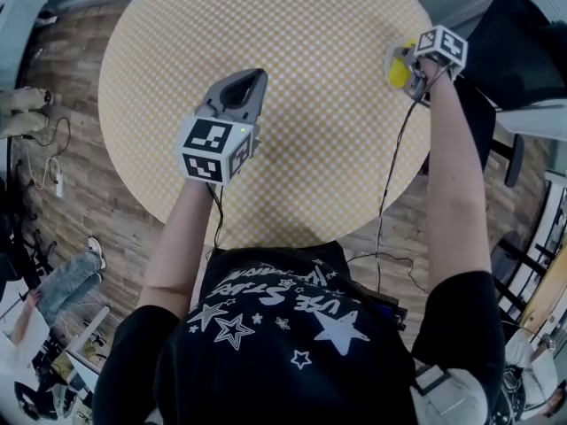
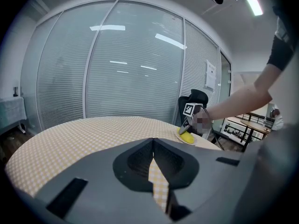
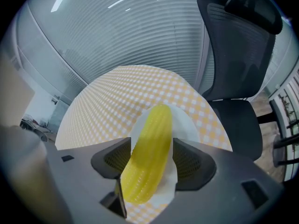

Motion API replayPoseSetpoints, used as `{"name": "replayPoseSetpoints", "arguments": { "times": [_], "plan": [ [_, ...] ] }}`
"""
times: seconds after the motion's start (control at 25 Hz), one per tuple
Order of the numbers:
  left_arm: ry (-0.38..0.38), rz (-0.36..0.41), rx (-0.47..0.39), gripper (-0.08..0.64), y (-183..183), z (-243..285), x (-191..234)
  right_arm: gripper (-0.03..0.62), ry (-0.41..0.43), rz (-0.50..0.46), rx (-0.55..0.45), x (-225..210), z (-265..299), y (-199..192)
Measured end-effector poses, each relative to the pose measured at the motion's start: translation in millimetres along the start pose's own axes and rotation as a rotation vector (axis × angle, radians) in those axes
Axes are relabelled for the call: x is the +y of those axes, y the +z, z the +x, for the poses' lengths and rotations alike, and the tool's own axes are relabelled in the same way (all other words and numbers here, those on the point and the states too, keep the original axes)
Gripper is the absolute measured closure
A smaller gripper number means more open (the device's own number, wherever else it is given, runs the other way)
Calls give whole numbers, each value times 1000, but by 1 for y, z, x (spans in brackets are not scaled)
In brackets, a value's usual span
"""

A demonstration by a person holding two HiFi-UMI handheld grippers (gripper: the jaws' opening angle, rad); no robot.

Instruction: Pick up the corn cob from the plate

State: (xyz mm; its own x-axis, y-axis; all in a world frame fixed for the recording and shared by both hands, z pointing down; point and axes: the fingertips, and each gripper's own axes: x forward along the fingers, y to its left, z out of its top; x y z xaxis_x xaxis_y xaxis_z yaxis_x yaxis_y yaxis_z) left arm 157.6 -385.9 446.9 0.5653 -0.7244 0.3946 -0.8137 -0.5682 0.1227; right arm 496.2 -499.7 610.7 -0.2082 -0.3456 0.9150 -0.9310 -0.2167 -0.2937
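A round yellow-checked surface (image 1: pixel 292 104) stood on wood flooring (image 1: pixel 80 184), a black office chair (image 3: pixel 238 64) just beside it.

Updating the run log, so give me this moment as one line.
right gripper: open, straddling corn cob | corn cob: lying on white plate | left gripper: shut, empty, over checked table

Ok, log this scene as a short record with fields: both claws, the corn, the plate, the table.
left claw: shut, nothing in it, over the table
right claw: open, one jaw on each side of the corn cob, with a gap showing on one side
corn cob: yellow, lying on the plate
plate: white, near the table's edge by an office chair
table: round, with a yellow checked cloth
task state: cob straddled, not yet clamped or lifted
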Motion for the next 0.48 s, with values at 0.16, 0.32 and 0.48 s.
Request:
{"name": "replayPoseSetpoints", "arguments": {
  "times": [0.16,0.32,0.48],
  "plan": [
    [-3,-5,6,552,-4,1,-2,330,-24,5,20,1,6,2],
    [-2,-10,12,552,-5,0,1,330,-59,10,44,3,10,1],
    [5,-9,13,552,-5,0,5,330,-75,10,76,4,9,1]
  ]
}}
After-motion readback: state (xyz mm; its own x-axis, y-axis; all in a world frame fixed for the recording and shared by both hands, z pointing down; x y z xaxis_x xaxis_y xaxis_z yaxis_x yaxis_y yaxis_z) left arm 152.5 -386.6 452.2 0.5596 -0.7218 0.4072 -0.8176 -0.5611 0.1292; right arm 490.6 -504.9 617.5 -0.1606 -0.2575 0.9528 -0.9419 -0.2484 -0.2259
